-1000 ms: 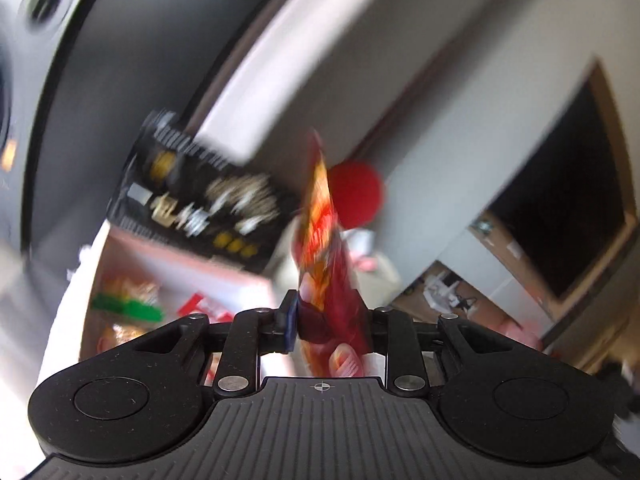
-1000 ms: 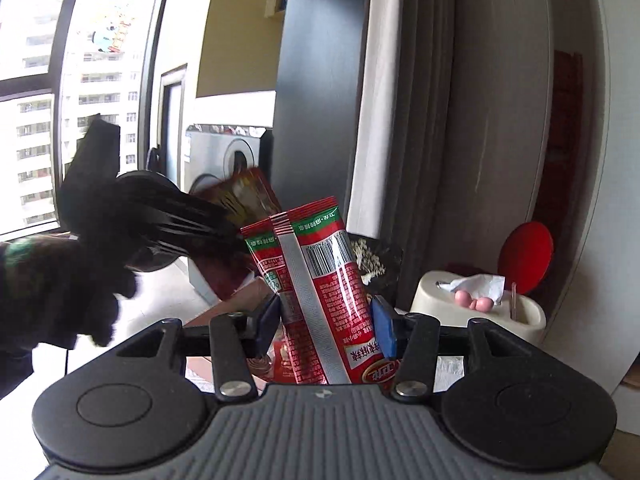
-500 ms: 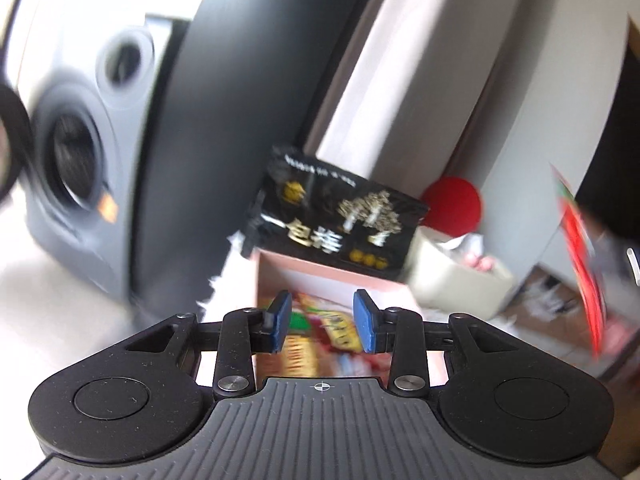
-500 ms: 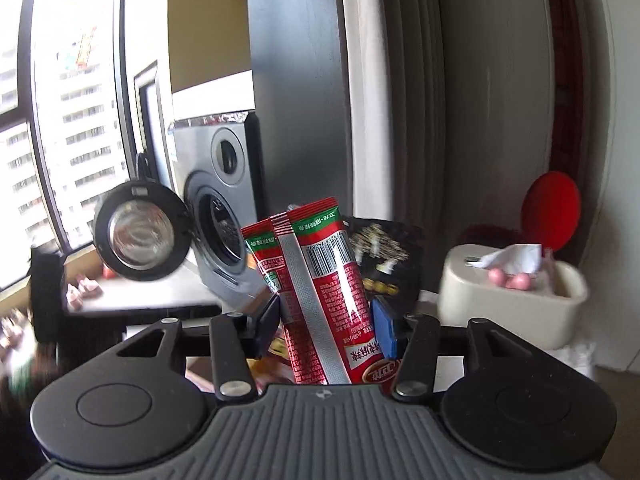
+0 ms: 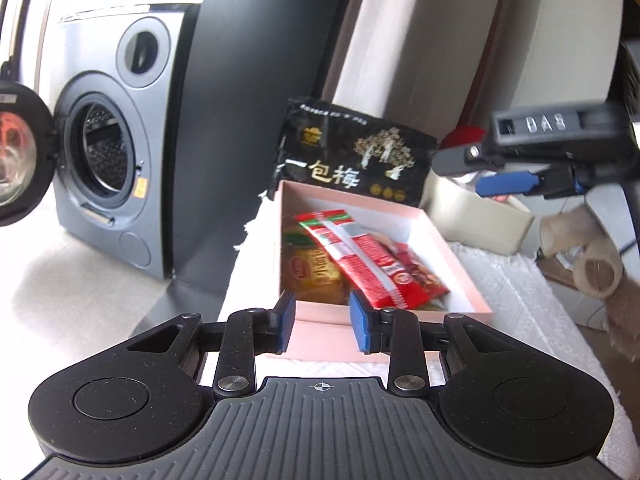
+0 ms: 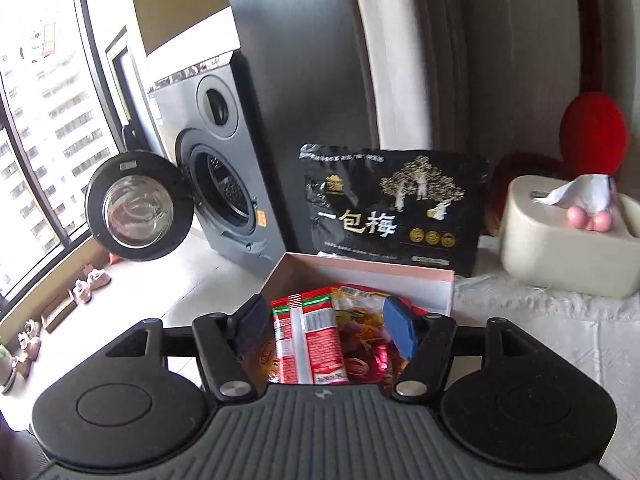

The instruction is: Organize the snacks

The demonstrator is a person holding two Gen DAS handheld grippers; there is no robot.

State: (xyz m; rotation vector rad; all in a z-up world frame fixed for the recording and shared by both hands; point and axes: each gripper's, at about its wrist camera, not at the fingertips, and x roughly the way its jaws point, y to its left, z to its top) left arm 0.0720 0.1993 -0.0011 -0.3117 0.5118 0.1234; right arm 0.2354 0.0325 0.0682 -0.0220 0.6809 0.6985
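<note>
Both grippers empty, fingers apart: left gripper [image 5: 322,322] at the pink box [image 5: 386,320] near wall, right gripper [image 6: 326,330] over it. Red packet [image 5: 366,258] lies inside on other snacks. Black bag [image 6: 394,210] stands upright behind.

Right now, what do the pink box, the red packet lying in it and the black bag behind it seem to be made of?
Pink box: likely matte paperboard, with thin straight walls and no shine. Red packet: glossy plastic film, probably, with a printed barcode and crimped ends. Black bag: shiny crinkled film or foil laminate, with gold print; which of them is unclear.
</note>
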